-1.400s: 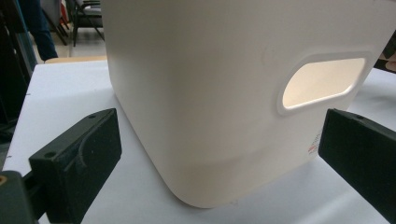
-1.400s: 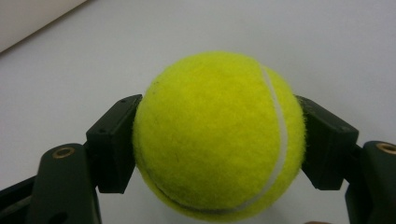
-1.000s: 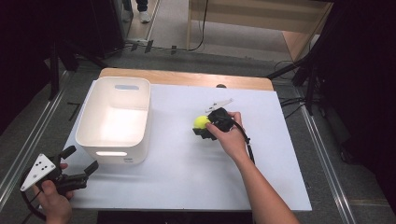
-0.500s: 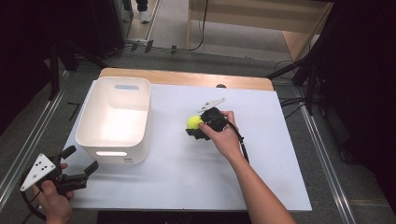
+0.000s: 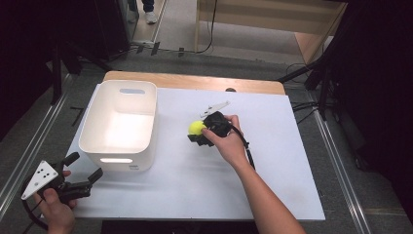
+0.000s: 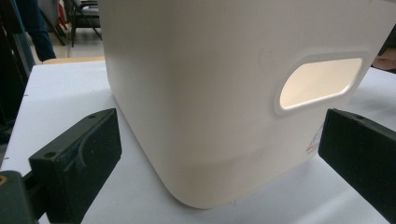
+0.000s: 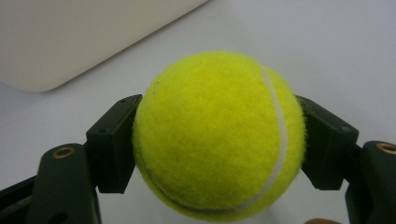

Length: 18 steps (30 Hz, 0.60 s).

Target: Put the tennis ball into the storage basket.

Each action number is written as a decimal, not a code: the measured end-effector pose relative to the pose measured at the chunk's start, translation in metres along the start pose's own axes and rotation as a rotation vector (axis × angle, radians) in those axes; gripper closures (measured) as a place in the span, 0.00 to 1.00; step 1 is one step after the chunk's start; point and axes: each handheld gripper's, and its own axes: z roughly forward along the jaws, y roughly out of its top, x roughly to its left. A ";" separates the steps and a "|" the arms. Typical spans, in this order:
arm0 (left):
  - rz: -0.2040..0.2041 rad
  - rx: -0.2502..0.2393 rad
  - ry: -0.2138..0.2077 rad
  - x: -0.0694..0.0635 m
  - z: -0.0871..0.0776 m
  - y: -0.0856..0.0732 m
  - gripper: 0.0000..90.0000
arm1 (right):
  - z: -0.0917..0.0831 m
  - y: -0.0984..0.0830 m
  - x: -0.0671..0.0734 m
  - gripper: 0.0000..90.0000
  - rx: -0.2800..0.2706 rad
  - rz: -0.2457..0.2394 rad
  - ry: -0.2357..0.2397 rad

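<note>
From the high view, one yellow tennis ball point(image 5: 197, 127) sits clamped in the right gripper point(image 5: 200, 132) near the middle of a white table point(image 5: 272, 161), a little to the right of a single white bin point(image 5: 119, 127) that stands open-topped on the table's left half. A strip of bare white surface lies between ball and bin; nothing stands in it. The left gripper point(image 5: 84, 176) hangs off the near left corner of the table, just short of the bin's near wall, its jaws spread wide and holding nothing. A wooden edge point(image 5: 195, 82) runs along the far side of the table, and a person's feet point(image 5: 146, 12) show on the floor far beyond it.

From the left gripper view, the bin point(image 6: 224, 93) rises close ahead, its rounded near corner between the two wide-apart black jaws, with one oval handle cut-out point(image 6: 320, 83) glowing at the right. The jaws stay clear of the wall.

From the right gripper view, the tennis ball point(image 7: 217, 135) is pinched on both flanks by the two black jaws, its white seam curving down the right side. The bin's lower edge point(image 7: 70, 42) crosses the far left, apart from the ball.
</note>
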 end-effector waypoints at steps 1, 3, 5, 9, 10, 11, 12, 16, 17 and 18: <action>0.000 0.001 -0.001 0.000 0.000 0.000 0.00 | 0.000 0.001 0.001 0.26 -0.001 0.000 0.004; 0.000 0.001 -0.002 0.000 0.000 0.000 0.00 | 0.001 0.003 0.003 0.26 -0.001 -0.011 0.006; 0.000 0.001 -0.002 0.000 0.000 0.000 0.00 | 0.001 0.005 0.005 0.25 -0.001 -0.012 0.010; 0.000 0.001 -0.003 0.000 0.000 0.000 0.00 | 0.002 0.010 0.007 0.26 -0.008 -0.017 0.017; 0.000 0.001 -0.003 0.000 0.000 0.000 0.00 | 0.002 0.011 0.008 0.25 -0.009 -0.023 0.019; 0.000 0.000 -0.003 0.000 0.000 0.000 0.00 | 0.002 0.012 0.008 0.26 -0.010 -0.022 0.018; -0.001 0.000 -0.003 0.000 0.000 0.000 0.00 | 0.002 0.013 0.009 0.26 -0.014 -0.025 0.020; -0.001 -0.001 -0.002 0.000 0.000 0.000 0.00 | 0.002 0.018 0.012 0.25 -0.021 -0.034 0.026; 0.000 0.000 -0.004 0.000 0.000 0.000 0.00 | 0.002 0.019 0.013 0.26 -0.023 -0.038 0.028; 0.000 0.000 -0.004 0.000 0.000 0.000 0.00 | 0.002 0.021 0.014 0.26 -0.021 -0.040 0.028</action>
